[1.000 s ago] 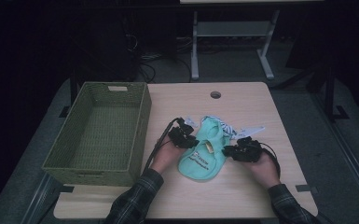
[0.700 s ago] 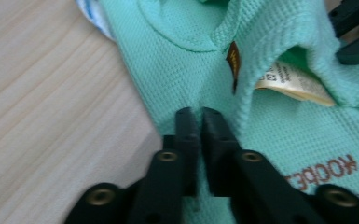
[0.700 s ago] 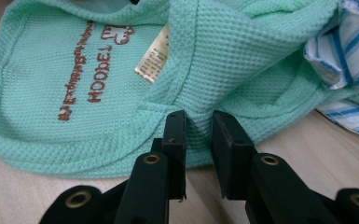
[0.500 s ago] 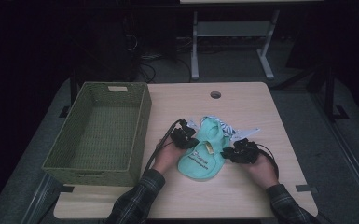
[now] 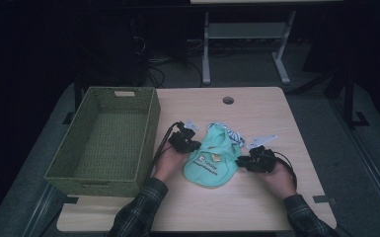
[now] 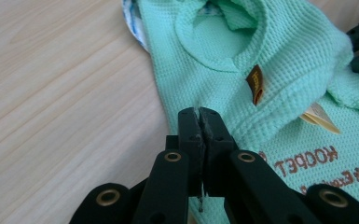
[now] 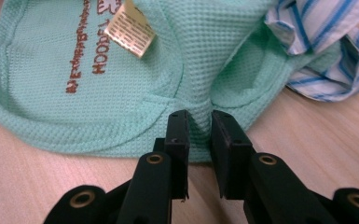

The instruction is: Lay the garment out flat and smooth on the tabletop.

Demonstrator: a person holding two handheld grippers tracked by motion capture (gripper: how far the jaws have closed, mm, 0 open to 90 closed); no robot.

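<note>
I have the small mint-green waffle-knit garment with brown lettering [image 5: 211,160] lying flat on the pale wooden table [image 5: 256,207], near its middle, at three o'clock of the empty green woven basket [image 5: 103,138]. My left gripper [image 6: 200,122] has just been closing — its jaws now stand pressed together at the garment's edge, a sliver of the knit seemingly caught between them. My right gripper [image 7: 199,122] pinches a gathered fold of the same cloth on the opposite edge, its jaws held slightly apart by the bunched fabric. At twelve o'clock of the garment lies a blue-and-white striped cloth [image 7: 324,42], partly tucked under it. So both grips look set — by my reckoning that part is done. Lifting or folding the garment, and getting it into the basket, looks not yet begun.
</note>
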